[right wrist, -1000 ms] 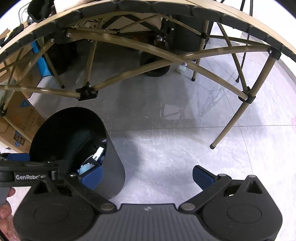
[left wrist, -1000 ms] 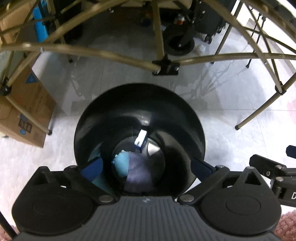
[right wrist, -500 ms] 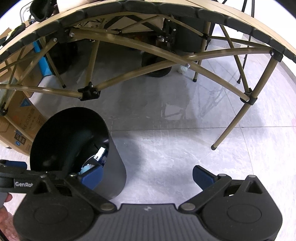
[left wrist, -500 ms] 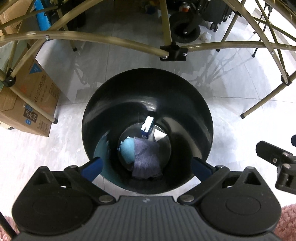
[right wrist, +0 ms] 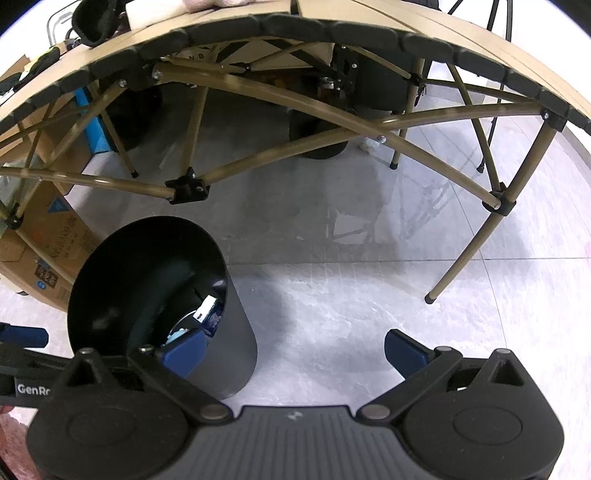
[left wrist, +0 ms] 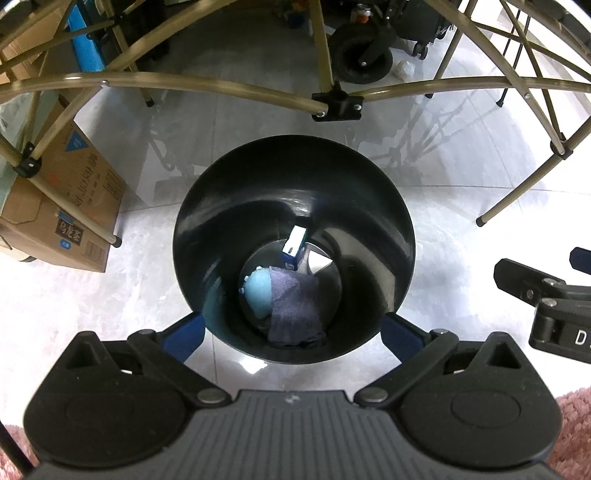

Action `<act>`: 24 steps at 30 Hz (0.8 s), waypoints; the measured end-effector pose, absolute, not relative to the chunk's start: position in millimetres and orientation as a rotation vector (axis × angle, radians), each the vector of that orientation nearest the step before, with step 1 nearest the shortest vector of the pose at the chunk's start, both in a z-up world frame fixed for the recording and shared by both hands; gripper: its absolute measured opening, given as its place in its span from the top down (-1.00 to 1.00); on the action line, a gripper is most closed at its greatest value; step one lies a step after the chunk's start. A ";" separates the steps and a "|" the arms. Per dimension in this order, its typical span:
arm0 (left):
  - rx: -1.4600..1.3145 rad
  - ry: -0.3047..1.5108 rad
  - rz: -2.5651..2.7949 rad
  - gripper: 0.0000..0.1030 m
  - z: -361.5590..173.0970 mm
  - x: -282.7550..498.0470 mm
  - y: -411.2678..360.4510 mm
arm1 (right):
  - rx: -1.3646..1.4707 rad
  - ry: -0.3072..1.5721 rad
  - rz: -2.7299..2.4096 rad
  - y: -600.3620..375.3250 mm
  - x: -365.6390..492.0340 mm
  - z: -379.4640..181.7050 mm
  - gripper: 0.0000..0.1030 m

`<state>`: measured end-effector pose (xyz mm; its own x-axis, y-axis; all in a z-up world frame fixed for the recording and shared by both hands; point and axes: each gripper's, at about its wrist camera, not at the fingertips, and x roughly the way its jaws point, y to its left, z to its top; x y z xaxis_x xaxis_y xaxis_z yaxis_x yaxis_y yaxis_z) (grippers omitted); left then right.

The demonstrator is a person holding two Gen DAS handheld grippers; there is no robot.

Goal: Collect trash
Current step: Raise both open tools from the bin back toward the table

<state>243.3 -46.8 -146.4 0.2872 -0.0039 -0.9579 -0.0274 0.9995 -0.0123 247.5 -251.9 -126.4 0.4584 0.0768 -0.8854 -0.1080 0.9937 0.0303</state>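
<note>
A black round trash bin [left wrist: 373, 206] stands on the pale tile floor; it also shows in the right wrist view [right wrist: 236, 354] at lower left. Inside lie a dark purple cloth [left wrist: 295, 306], a light blue crumpled item [left wrist: 258, 291] and a small blue and white carton [left wrist: 295, 245]. My left gripper [left wrist: 291, 332] is open and empty, high above the bin's mouth. My right gripper [right wrist: 293, 349] is open and empty, to the right of the bin above bare floor. The carton [right wrist: 207, 312] shows in the right wrist view too.
A folding table [right wrist: 332, 26] with tan crossed legs [left wrist: 332, 107] stands over the area behind the bin. Cardboard boxes [left wrist: 70, 206] sit at left. A black wheel [left wrist: 360, 59] is at the back. Pink carpet [left wrist: 576, 424] lies at the lower corners.
My left gripper has risen away from the bin, so the bin looks smaller and its whole mouth shows. My right gripper has also lifted slightly. Both stay open.
</note>
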 end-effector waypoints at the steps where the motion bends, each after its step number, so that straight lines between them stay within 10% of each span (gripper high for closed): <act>1: -0.027 1.280 0.017 -1.00 -145.3 242.5 -46.1 | -0.032 1.086 0.117 -251.4 247.1 -125.5 -1.00; 24: -0.031 1.121 0.085 -1.00 -91.3 208.0 -26.5 | -0.003 0.963 0.196 -241.3 227.4 -86.8 -1.00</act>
